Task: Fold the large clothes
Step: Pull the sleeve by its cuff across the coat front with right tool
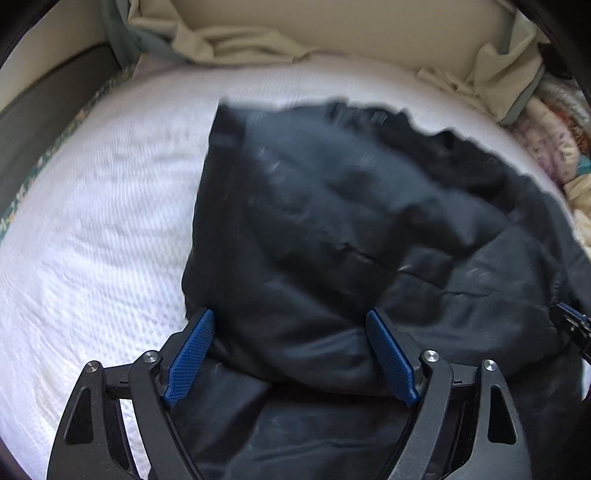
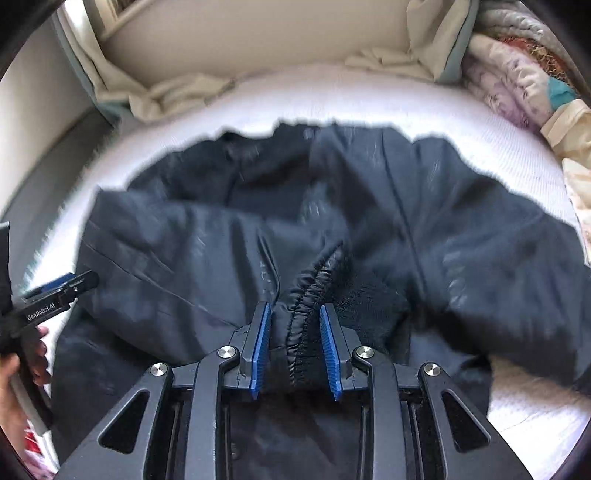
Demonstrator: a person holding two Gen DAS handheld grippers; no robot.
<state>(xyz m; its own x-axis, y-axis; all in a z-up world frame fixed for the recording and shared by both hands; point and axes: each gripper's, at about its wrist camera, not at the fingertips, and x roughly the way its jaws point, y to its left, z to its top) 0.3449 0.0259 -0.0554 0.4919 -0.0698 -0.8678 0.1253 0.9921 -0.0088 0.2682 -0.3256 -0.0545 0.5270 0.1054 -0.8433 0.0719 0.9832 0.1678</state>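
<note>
Left tongs (image 1: 290, 356) sit at bottom centre of the left wrist view, blue pads spread wide w/ a bulge of the dark jacket (image 1: 369, 229) lying between them; pads don't pinch it, so open. Right tongs (image 2: 295, 352) at bottom centre of the right wrist view, pads drawn in on the jacket's gathered elastic cuff (image 2: 314, 291), which bunches up between them, so gripping the cuff. Jacket spreads over the white textured bed (image 1: 92, 240), filling centre and right of the left view & most of the middle of the right view; fabric rumpled, parts blurred. In the right view the left tongs show at the left edge, pointing in toward the jacket's left side, w/ the person's hand (image 2: 14, 376) wrapped round the handle at lower left. Cream sheets (image 1: 229, 40) crumpled along the top of frame against a beige headboard (image 1: 332, 18); pile of patterned bedding (image 2: 517, 77) at upper right.
</note>
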